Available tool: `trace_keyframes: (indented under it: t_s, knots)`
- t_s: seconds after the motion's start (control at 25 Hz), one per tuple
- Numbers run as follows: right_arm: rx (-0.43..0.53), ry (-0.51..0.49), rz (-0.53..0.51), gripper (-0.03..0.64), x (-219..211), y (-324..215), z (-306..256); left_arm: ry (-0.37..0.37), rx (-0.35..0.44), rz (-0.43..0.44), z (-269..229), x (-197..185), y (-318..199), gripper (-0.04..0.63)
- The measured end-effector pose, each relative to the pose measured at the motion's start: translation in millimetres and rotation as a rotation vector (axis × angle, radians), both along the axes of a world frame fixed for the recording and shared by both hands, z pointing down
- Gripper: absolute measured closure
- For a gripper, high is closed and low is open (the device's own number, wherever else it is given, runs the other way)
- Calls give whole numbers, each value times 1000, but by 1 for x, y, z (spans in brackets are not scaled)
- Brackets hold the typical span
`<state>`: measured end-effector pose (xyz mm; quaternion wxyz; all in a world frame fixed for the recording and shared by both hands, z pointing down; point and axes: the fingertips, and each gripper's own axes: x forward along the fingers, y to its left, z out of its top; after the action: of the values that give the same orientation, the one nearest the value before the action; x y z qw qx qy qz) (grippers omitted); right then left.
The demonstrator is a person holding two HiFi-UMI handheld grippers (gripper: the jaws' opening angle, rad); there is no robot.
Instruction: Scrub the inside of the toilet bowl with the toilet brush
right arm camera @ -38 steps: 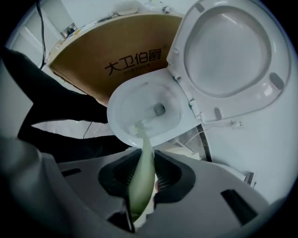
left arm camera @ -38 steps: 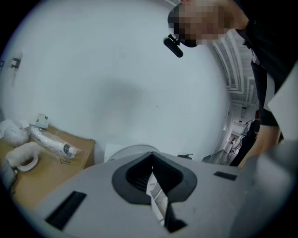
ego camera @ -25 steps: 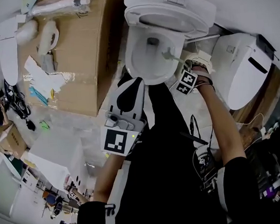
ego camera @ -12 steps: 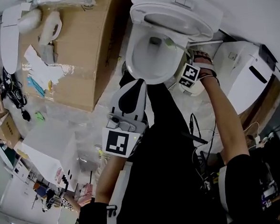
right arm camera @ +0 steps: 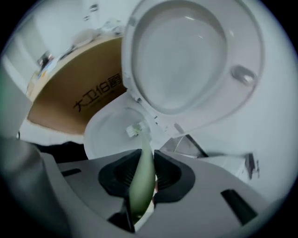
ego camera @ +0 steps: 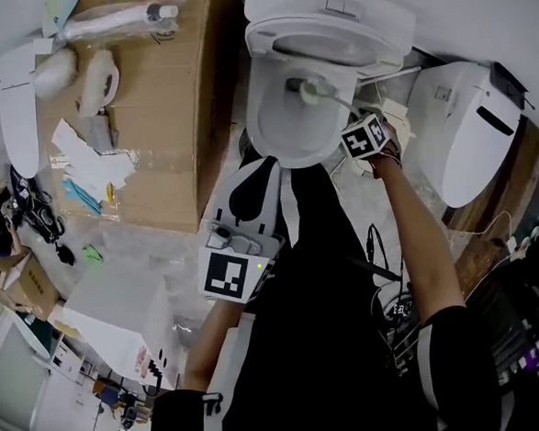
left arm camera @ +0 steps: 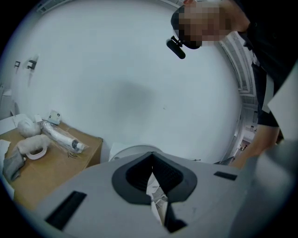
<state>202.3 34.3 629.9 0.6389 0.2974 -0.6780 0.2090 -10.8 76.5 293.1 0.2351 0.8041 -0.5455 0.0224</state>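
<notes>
Right hand-held gripper (right arm camera: 142, 175) clamps toilet brush (right arm camera: 145, 155), head inside toilet bowl (right arm camera: 103, 135).

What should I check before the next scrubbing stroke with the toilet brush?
1. Right gripper shut on the toilet brush handle: ok.
2. Brush head inside the toilet bowl: ok.
3. Lid raised, out of the brush's way: ok.
4. Left gripper shut, empty, outside the bowl: ok.
5. Bristles pressing on the bowl wall: cannot tell.
</notes>
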Motion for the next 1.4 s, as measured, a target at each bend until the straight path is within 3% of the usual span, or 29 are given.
trace_keyframes:
  t_s: [0.16, 0.28, 0.44, 0.56, 0.68, 0.8, 1.0, 1.2, 1.4]
  knots:
    - [-49, -100, 520, 525, 2, 23, 3, -7, -30, 81, 5, -16, 2, 588]
    - [-78, -155, 826, 524, 0, 44, 18, -9, -46, 137, 10, -25, 1, 588]
    - [-130, -251, 1191, 523, -11, 70, 47, -19, 11, 164, 14, -38, -7, 588]
    - [-122, -313, 1433, 523, -19, 82, 66, -22, -59, 207, 29, -39, 0, 588]
    - [-106, -356, 1580, 523, -26, 83, 79, -13, -74, 228, 39, -38, 6, 588]
    - [-115, -374, 1598, 523, -37, 78, 89, -8, -85, 230, 47, -40, 11, 588]
    - [-114, -341, 1449, 522, -55, 65, 101, -8, -107, 210, 57, -48, 17, 588]
    - [-123, -272, 1198, 522, -76, 62, 108, -3, -117, 185, 65, -58, 20, 588]
    - [-94, -158, 829, 523, -86, 66, 108, 0, -116, 164, 68, -60, 19, 588]
